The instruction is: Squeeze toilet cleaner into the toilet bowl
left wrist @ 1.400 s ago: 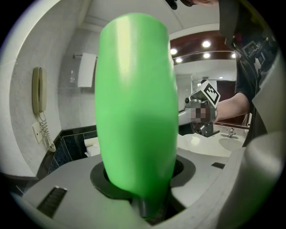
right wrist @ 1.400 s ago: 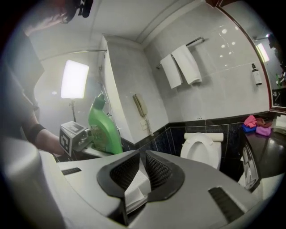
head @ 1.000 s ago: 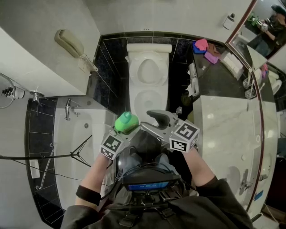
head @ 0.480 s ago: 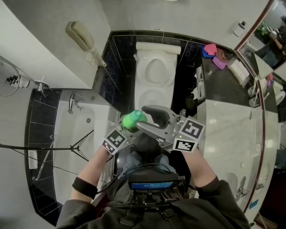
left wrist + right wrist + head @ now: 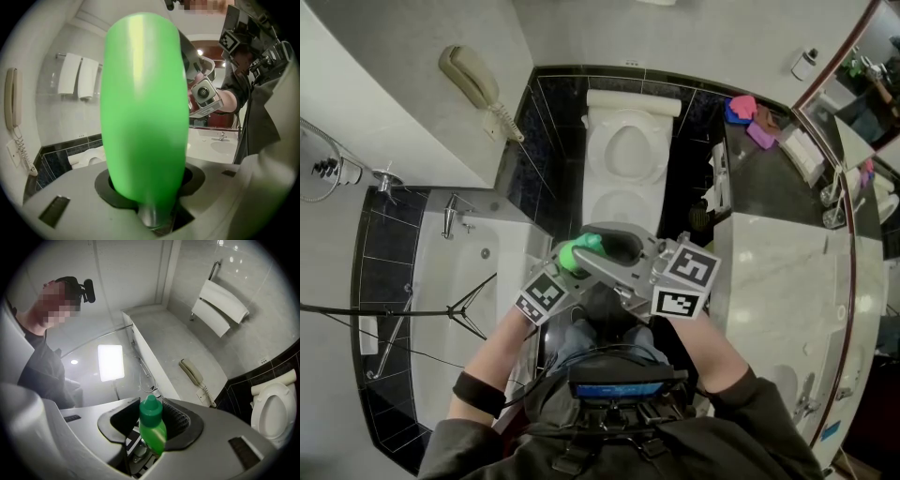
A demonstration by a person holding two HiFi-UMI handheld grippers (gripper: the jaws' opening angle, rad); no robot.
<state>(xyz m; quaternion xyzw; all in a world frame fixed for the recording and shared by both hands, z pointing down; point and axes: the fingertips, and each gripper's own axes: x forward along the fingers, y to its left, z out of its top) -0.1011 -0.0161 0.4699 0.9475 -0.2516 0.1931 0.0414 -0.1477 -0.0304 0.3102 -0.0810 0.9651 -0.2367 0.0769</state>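
Fingers of the left gripper (image 5: 149,187) clamp the green bottle (image 5: 143,108), whose blurred, glossy body fills that view and hides its base. Fingers of the right gripper (image 5: 151,427) have just been closing and now pinch its darker, pointed cap (image 5: 150,408). From the head view, the right gripper covers much of the bottle, which is short of the toilet (image 5: 591,178).

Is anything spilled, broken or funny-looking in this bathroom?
Nothing stands out. No spill shows around the toilet. The left gripper holds the green bottle with its cap on, and the right gripper has just been closing its jaws on that cap.
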